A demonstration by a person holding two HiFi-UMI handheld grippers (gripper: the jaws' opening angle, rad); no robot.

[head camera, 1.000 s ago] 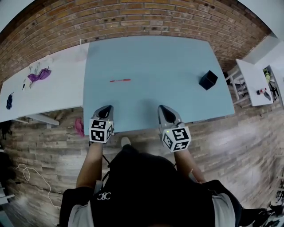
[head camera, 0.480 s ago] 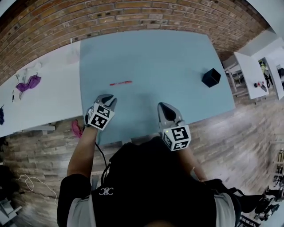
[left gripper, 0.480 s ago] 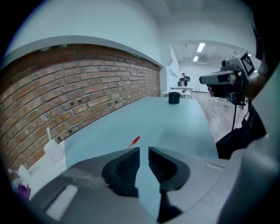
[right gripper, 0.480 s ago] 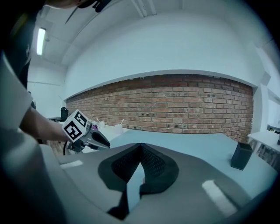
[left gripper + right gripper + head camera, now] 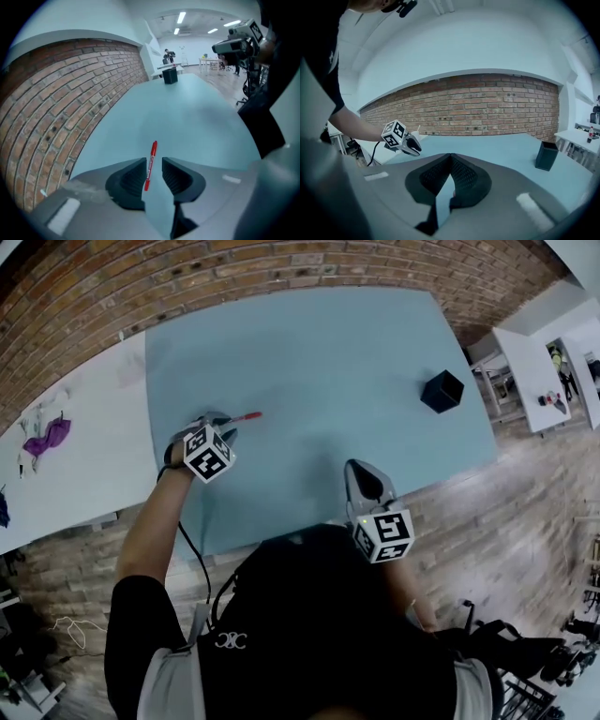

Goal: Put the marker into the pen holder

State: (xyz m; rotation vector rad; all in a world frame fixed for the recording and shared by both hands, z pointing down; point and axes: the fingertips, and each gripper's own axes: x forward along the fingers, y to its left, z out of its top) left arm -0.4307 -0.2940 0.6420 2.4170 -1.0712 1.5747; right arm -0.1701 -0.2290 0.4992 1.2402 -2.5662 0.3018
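Observation:
A red marker point(image 5: 246, 416) lies flat on the blue table point(image 5: 319, 352), left of the middle. My left gripper point(image 5: 223, 424) has come down over its near end. In the left gripper view the marker point(image 5: 151, 161) runs lengthwise between the two jaws, which are opening and do not press on it. The black pen holder point(image 5: 442, 391) stands upright at the far right of the table, small and distant in the left gripper view point(image 5: 170, 76). My right gripper point(image 5: 361, 471) hovers at the table's near edge, shut and empty point(image 5: 451, 157), with the pen holder point(image 5: 546, 155) off to its right.
A white table point(image 5: 84, 456) adjoins on the left, with a purple cloth point(image 5: 47, 439) on it. Another white table point(image 5: 527, 367) stands at the right. A brick wall point(image 5: 234, 277) runs along the far edge. Wooden floor lies below the near edge.
My left gripper has moved forward and left from the table's near edge to the marker, and its jaws have spread. The right gripper has stayed near the front edge.

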